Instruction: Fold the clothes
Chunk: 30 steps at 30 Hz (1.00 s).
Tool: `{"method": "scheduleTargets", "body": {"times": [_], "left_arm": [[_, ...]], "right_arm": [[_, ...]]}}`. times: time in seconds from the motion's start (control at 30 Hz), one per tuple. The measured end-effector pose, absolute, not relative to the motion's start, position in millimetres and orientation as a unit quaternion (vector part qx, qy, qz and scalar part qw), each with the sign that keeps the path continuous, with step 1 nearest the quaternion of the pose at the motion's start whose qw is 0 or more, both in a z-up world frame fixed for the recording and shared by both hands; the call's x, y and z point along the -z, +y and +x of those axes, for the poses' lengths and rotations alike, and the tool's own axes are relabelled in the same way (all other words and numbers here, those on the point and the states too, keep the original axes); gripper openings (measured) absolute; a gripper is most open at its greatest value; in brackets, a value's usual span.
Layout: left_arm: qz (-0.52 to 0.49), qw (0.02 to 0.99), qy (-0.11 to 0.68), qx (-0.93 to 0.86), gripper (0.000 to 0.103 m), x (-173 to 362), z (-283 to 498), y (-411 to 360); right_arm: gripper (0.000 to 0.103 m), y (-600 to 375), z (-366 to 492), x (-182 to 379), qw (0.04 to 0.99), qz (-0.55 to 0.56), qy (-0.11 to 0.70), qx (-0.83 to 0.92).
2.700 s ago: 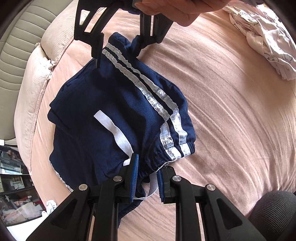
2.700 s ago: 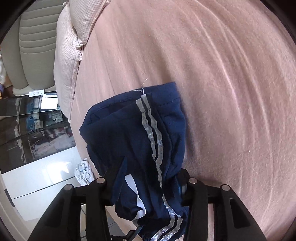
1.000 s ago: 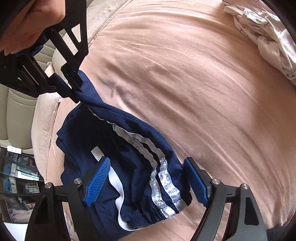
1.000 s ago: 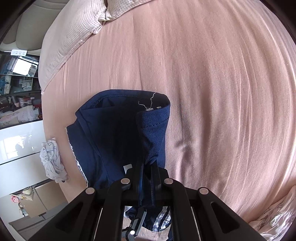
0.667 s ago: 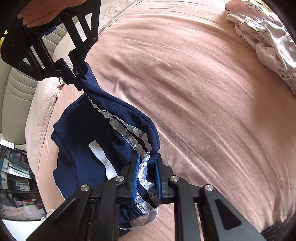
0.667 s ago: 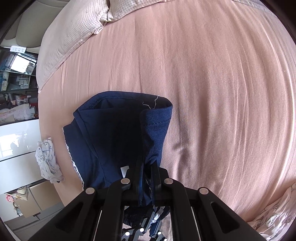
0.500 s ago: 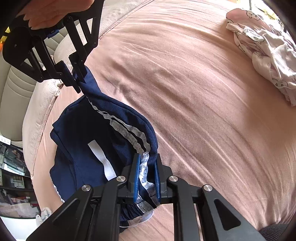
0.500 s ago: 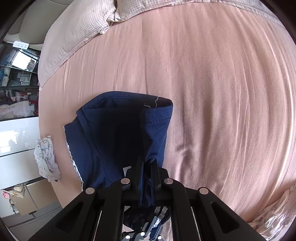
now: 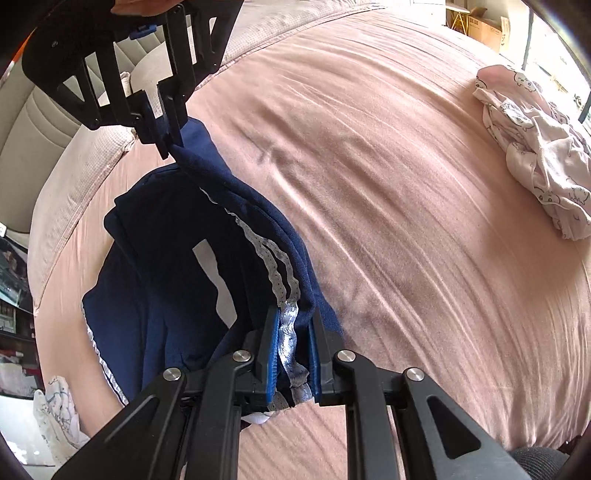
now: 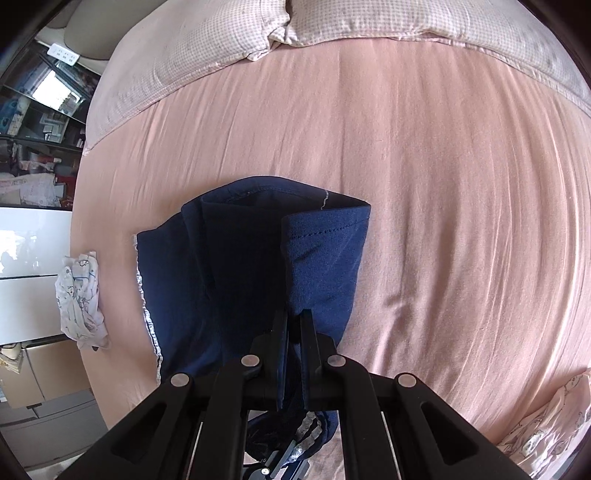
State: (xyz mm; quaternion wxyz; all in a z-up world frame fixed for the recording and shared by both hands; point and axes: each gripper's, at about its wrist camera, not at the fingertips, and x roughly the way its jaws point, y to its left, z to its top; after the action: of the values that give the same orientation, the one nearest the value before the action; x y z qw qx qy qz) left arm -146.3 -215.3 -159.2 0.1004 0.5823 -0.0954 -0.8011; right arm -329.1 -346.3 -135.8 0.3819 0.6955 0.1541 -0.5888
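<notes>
Navy blue shorts (image 9: 166, 280) with silver side stripes hang over the pink bed, part folded. My left gripper (image 9: 293, 317) is shut on the striped waistband edge of the shorts. My right gripper (image 9: 166, 146) shows at the upper left of the left wrist view, shut on the hem end of the shorts. In the right wrist view the right gripper (image 10: 294, 321) pinches the navy cloth (image 10: 325, 258), which drapes down onto the sheet. The edge between the two grippers is held up off the bed.
A pink bed sheet (image 9: 406, 184) covers the surface. A crumpled white printed garment (image 9: 535, 147) lies at the right. Checked pillows (image 10: 369, 26) lie along the headboard. A small white garment (image 10: 79, 299) sits at the bed's left edge beside shelves.
My left gripper, open around the waistband a second ago, has shut on it. Both grippers have since lifted the shorts' striped edge and shifted slightly; the right stays shut on the hem.
</notes>
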Motion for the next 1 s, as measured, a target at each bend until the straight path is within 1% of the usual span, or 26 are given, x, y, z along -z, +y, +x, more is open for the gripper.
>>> {"method": "scheduleTargets", "body": {"times": [0.2,0.3,0.4,0.47,0.5,0.53,0.57,0.8,1.0], "left_arm": [[0.580,0.110,-0.081,0.803,0.012,154,-133,-226],[0.585,0.102,-0.073,0.801,0.012,157,-129,-226],[0.588,0.093,-0.075,0.800,0.012,159,-127,-219],[0.586,0.088,-0.077,0.802,0.012,156,-124,-213],[0.586,0.086,-0.078,0.802,0.012,156,-124,-212],[0.587,0.085,-0.079,0.801,0.012,158,-124,-210],[0.589,0.083,-0.080,0.800,0.012,160,-125,-209],[0.599,0.070,-0.082,0.793,0.012,168,-130,-200],[0.604,0.068,-0.078,0.790,0.012,171,-133,-197]], "right_arm": [[0.004,-360,-316,126,0.390,0.685,0.173,0.591],[0.005,-360,-315,130,0.365,0.688,0.185,0.600],[0.008,-362,-317,139,0.340,0.686,0.218,0.605],[0.020,-366,-314,146,0.334,0.680,0.248,0.604],[0.034,-369,-312,149,0.334,0.677,0.263,0.600],[0.044,-372,-310,153,0.332,0.676,0.276,0.597],[0.046,-375,-309,157,0.329,0.678,0.282,0.594],[0.047,-400,-303,190,0.303,0.682,0.328,0.579],[0.047,-401,-308,213,0.276,0.679,0.358,0.578]]}}
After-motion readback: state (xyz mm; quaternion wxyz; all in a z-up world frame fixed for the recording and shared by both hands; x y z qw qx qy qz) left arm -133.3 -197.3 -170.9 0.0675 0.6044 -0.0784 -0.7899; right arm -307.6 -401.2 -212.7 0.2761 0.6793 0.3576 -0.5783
